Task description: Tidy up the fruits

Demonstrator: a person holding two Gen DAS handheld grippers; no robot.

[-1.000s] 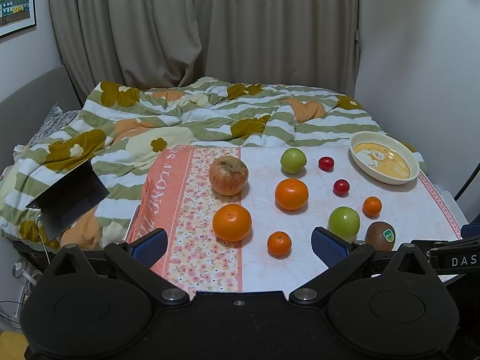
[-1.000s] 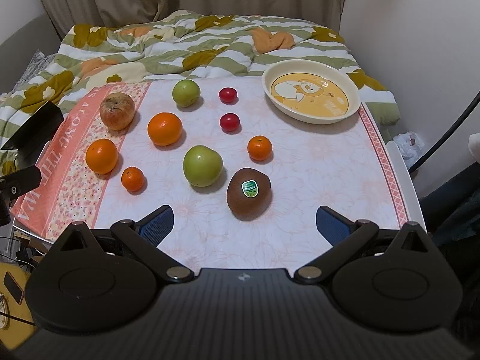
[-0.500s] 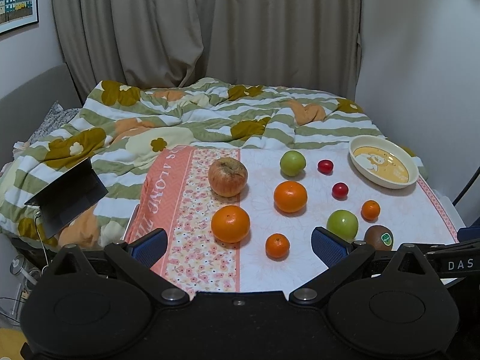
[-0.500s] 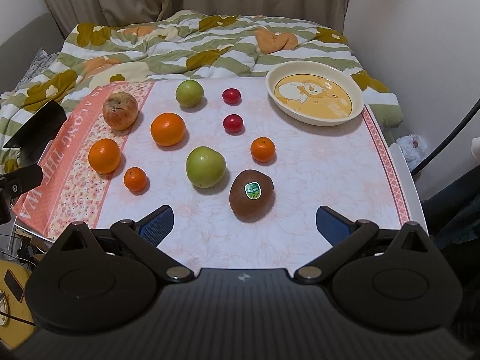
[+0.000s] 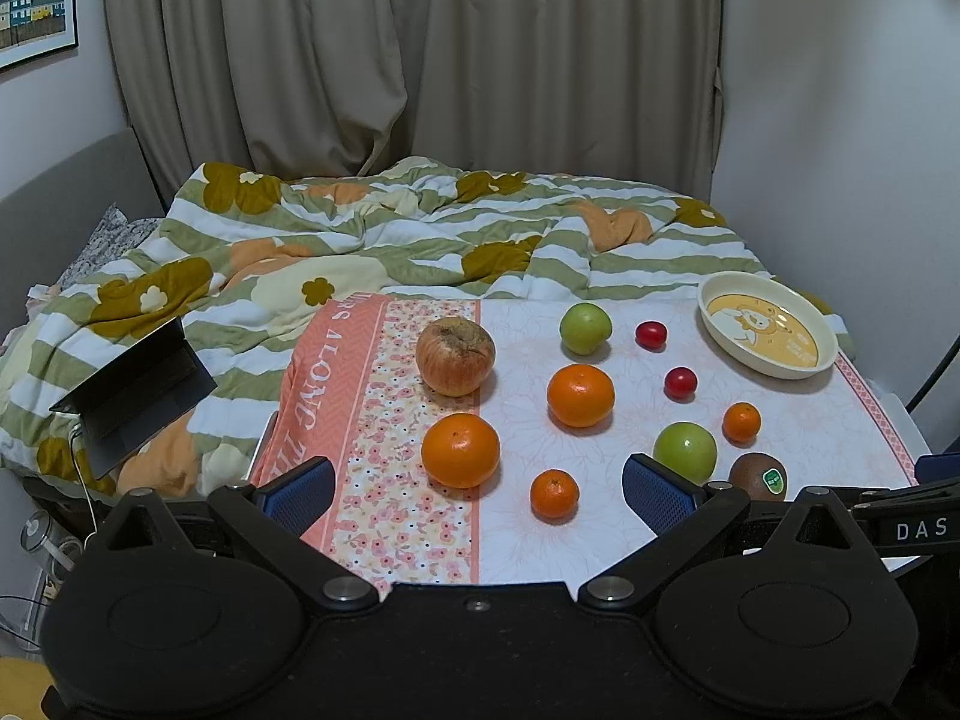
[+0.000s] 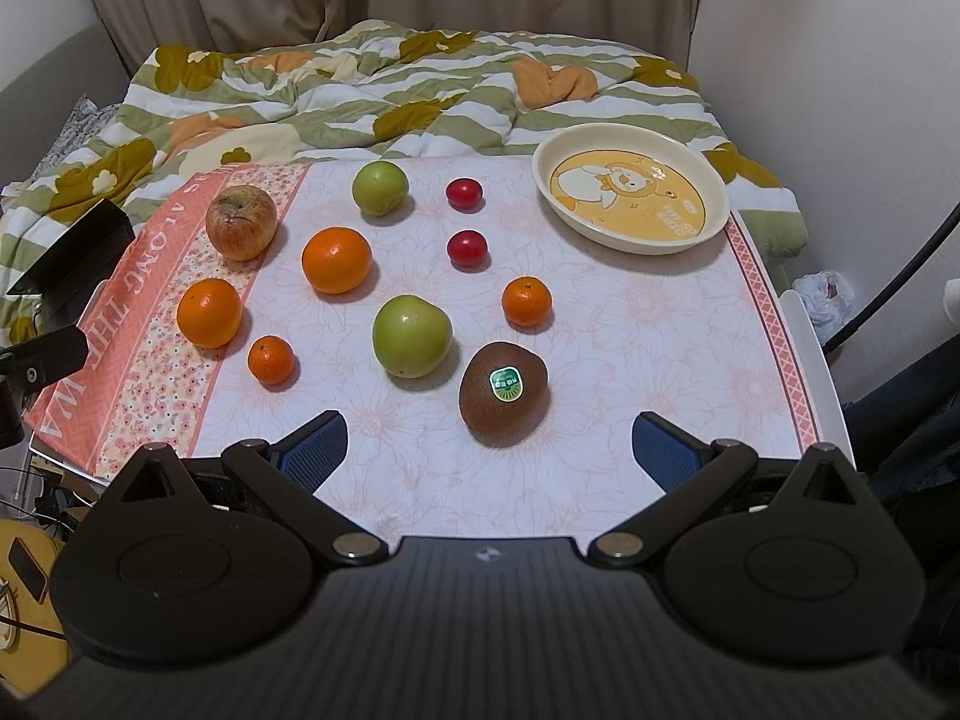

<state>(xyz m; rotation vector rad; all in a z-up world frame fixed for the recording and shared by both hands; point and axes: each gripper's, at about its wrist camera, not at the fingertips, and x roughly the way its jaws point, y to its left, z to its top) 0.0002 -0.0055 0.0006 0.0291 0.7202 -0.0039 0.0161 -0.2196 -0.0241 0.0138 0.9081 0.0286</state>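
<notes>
Several fruits lie on a floral cloth: a brown kiwi with a green sticker, two green apples, a wrinkled red apple, two oranges, two small mandarins and two cherry tomatoes. An empty cream bowl with a yellow duck picture stands at the far right. My right gripper is open, just short of the kiwi. My left gripper is open near the front orange and mandarin.
A rumpled striped quilt covers the bed behind the cloth. A dark laptop rests at the left. Curtains and a wall close the back and right. The table's white edge shows at the right.
Both grippers have drawn back and risen slightly, so the fruits sit a little lower and farther in both views. Both stay open and empty.
</notes>
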